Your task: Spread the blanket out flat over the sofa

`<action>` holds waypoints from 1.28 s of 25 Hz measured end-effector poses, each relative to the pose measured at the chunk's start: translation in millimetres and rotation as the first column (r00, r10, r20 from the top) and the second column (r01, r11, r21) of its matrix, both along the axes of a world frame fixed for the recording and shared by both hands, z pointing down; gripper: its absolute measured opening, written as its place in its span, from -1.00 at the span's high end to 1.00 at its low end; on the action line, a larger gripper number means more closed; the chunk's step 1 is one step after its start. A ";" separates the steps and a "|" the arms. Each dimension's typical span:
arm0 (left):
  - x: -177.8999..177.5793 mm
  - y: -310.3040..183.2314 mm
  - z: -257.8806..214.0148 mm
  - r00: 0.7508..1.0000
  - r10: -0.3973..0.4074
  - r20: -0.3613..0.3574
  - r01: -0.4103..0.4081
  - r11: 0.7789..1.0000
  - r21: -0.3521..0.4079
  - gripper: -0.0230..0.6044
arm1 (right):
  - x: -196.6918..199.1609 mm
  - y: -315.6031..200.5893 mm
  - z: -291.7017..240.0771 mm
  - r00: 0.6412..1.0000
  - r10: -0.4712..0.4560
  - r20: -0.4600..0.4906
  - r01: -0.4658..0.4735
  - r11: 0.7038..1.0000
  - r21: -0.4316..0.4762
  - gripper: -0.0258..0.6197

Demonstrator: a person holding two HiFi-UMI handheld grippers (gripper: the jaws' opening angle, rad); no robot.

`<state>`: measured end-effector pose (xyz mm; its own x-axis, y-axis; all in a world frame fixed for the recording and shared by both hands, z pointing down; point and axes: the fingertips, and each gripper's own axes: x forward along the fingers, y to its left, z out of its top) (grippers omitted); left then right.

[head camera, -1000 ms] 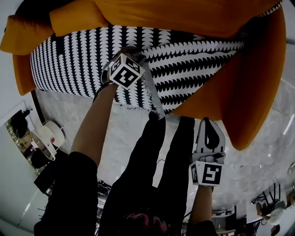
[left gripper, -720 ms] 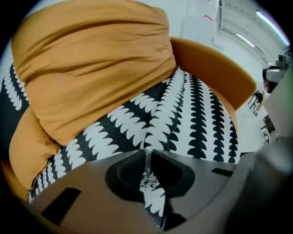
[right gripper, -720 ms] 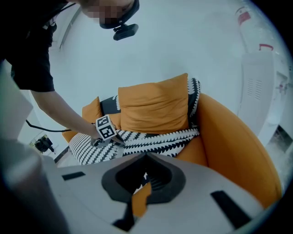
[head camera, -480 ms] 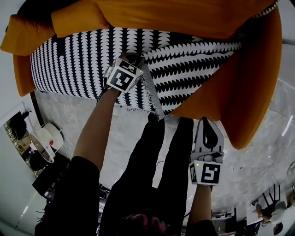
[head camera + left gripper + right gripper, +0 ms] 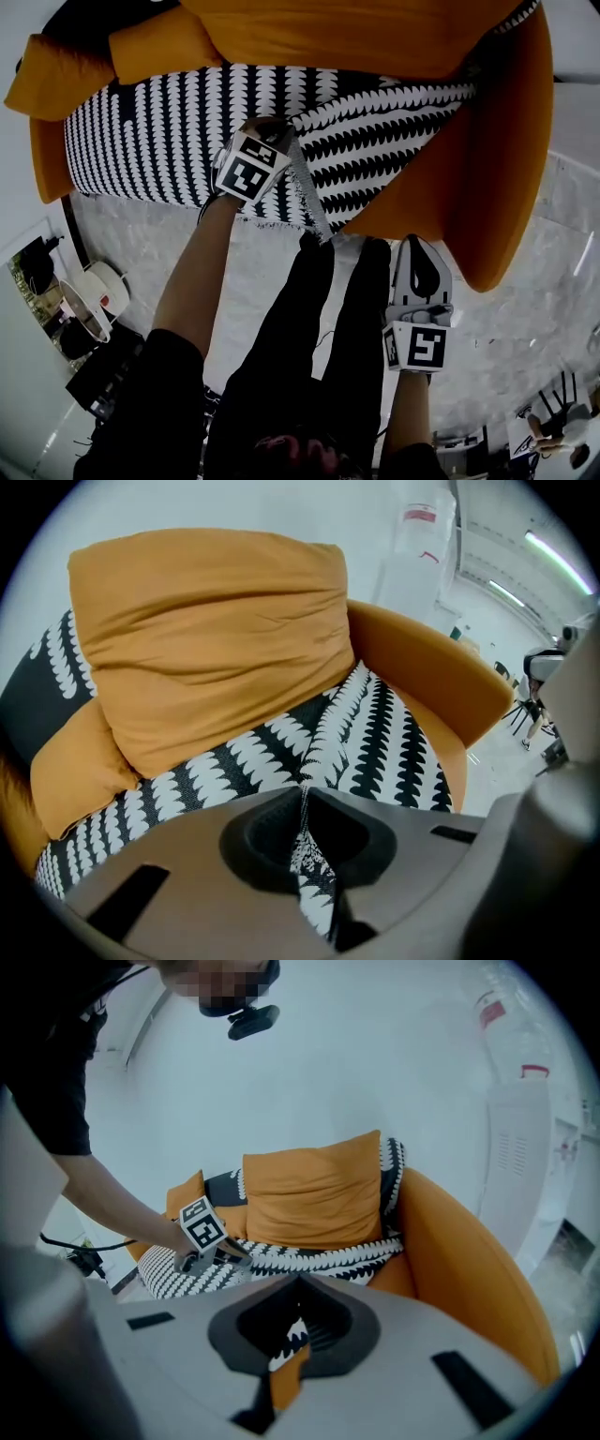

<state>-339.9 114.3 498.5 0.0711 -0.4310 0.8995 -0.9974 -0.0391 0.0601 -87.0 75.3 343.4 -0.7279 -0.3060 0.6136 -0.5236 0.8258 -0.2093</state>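
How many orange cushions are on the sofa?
2: a large cushion upright at the back, a small cushion beside it. The blanket may hide more.

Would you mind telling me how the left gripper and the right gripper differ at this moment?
The left gripper reaches over the seat of the sofa, while the right gripper hangs over the floor beside the sofa's arm. The left gripper is shut on a fold of the blanket; the right gripper holds nothing. Both have their jaws drawn together.
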 end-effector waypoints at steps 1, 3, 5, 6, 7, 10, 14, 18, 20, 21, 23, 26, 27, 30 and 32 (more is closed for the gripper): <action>6.7 -2.4 0.4 1.000 -0.003 -0.007 0.003 1.000 0.000 0.84 | 4.7 -4.0 0.2 1.000 0.004 0.002 -0.004 1.000 0.002 0.86; 14.2 -8.4 -0.2 1.000 0.008 -0.013 -0.008 1.000 0.012 0.84 | 8.7 -9.8 -1.1 1.000 0.022 0.006 -0.022 1.000 0.019 0.86; 16.3 -14.5 -2.5 0.999 0.032 -0.017 -0.032 0.999 0.033 0.84 | 8.5 -12.8 -4.4 0.998 0.054 0.010 -0.055 0.998 0.043 0.86; 17.3 -15.1 -4.9 0.999 0.037 -0.022 -0.036 0.999 0.040 0.84 | 8.5 -13.1 -7.6 0.998 0.068 0.010 -0.069 0.996 0.053 0.86; 18.9 -14.2 -8.3 0.999 0.038 -0.029 -0.037 0.998 0.045 0.85 | 9.0 -12.7 -11.8 0.997 0.081 0.008 -0.081 0.995 0.061 0.86; 27.1 -11.0 -19.4 0.997 0.066 -0.042 -0.063 0.996 0.063 0.84 | 14.1 -8.8 -24.0 0.991 0.131 0.000 -0.131 0.988 0.088 0.86; 37.5 -13.1 -26.8 0.992 0.119 -0.040 -0.115 0.988 0.100 0.84 | 25.4 -4.8 -28.7 0.977 0.214 0.013 -0.214 0.968 0.130 0.86; 53.1 -16.5 -33.9 0.985 0.160 -0.061 -0.153 0.982 0.112 0.84 | 39.4 -4.0 -35.4 0.960 0.280 0.001 -0.277 0.951 0.138 0.86; 63.4 -19.5 -42.0 0.982 0.174 -0.068 -0.165 0.979 0.122 0.84 | 48.4 -3.0 -42.6 0.953 0.302 -0.003 -0.298 0.944 0.144 0.86; 70.0 -20.9 -44.8 0.981 0.179 -0.071 -0.170 0.978 0.125 0.84 | 54.1 -2.7 -45.4 0.951 0.311 -0.005 -0.307 0.941 0.146 0.86; 85.1 -22.8 -46.5 0.978 0.198 -0.071 -0.189 0.974 0.124 0.84 | 66.8 -0.9 -47.3 0.943 0.331 -0.007 -0.327 0.934 0.144 0.86; 112.4 -26.1 -47.6 0.969 0.238 -0.071 -0.228 0.966 0.124 0.84 | 89.3 1.0 -46.8 0.931 0.366 -0.007 -0.361 0.922 0.142 0.86; 123.1 -28.4 -48.7 0.966 0.248 -0.071 -0.238 0.963 0.125 0.84 | 98.3 -0.4 -47.8 0.927 0.375 -0.005 -0.370 0.918 0.144 0.86; 156.0 -39.7 -52.1 0.958 0.278 -0.065 -0.269 0.955 0.120 0.84 | 127.8 -8.4 -52.0 0.915 0.404 0.009 -0.400 0.904 0.148 0.86; 175.0 -44.2 -53.2 0.950 0.306 -0.059 -0.298 0.948 0.115 0.84 | 145.8 -8.8 -52.9 0.904 0.428 0.015 -0.425 0.893 0.148 0.86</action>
<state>-164.9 70.2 445.3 0.2776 -0.4693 0.8383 -0.9308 -0.3475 0.1136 58.8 66.5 290.5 -0.4974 -0.6703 0.5508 -0.8346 0.5430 -0.0930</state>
